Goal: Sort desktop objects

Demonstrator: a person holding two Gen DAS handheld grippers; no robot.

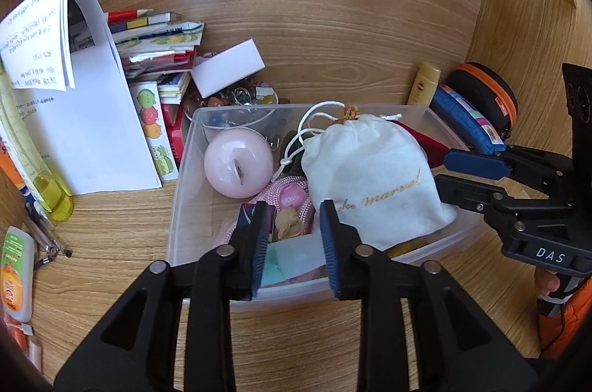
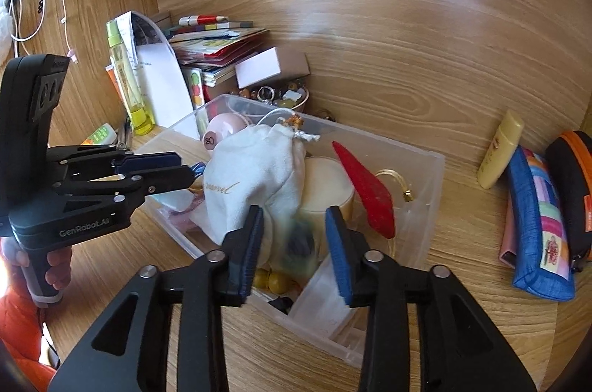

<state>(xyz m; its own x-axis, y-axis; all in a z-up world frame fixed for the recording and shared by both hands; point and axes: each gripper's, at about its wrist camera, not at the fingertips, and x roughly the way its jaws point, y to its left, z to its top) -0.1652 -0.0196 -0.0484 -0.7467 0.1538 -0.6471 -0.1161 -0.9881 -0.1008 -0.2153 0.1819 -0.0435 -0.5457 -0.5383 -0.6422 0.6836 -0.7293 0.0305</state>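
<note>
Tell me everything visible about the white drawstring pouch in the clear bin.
The white drawstring pouch is soft, velvety-looking cloth with gold script lettering on its side. Its neck is cinched by a white cord with an orange knot. It lies bulging and tilted on the clutter inside the clear plastic bin, beside a pink ball. Neither claw grips it.

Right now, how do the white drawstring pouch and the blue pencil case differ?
The white drawstring pouch sits inside the clear plastic bin; the blue pencil case lies on the desk outside it, to the right. The pouch is plain white with gold script; the case is blue with a multicoloured patchwork panel. The pouch bulges and is cinched by a cord; the case is long and flat. Both are soft fabric.
</note>
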